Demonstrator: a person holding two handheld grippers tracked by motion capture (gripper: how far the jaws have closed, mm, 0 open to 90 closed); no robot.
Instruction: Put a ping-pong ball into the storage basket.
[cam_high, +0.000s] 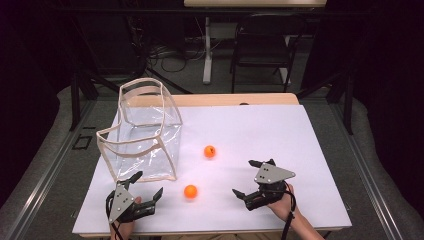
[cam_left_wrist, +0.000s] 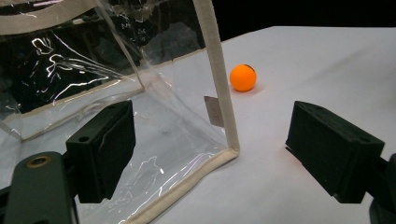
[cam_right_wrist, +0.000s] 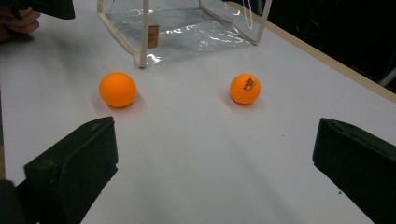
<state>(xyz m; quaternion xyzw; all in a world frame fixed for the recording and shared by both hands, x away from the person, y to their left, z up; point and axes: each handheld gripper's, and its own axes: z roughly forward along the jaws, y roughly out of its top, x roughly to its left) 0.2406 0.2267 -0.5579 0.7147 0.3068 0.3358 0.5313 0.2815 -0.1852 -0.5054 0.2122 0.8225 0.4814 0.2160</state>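
A clear plastic bag (cam_high: 142, 132) with beige trim stands open on the left of the white table. Two orange balls lie to its right: a printed one (cam_high: 209, 151) farther off and a plain one (cam_high: 190, 191) nearer the front edge. My left gripper (cam_high: 149, 183) is open just in front of the bag, left of the plain ball. In the left gripper view the bag's front corner (cam_left_wrist: 219, 93) stands between the open jaws of the left gripper (cam_left_wrist: 215, 140), with the printed ball (cam_left_wrist: 243, 77) beyond. My right gripper (cam_high: 243, 177) is open, facing both the plain ball (cam_right_wrist: 117, 89) and the printed ball (cam_right_wrist: 245, 88), nothing between its jaws.
The white table top (cam_high: 280, 145) has a wooden far edge (cam_high: 235, 99). A dark chair (cam_high: 262, 45) and a table leg (cam_high: 207, 50) stand beyond it. The person's left hand (cam_right_wrist: 18, 21) shows at the top left of the right gripper view.
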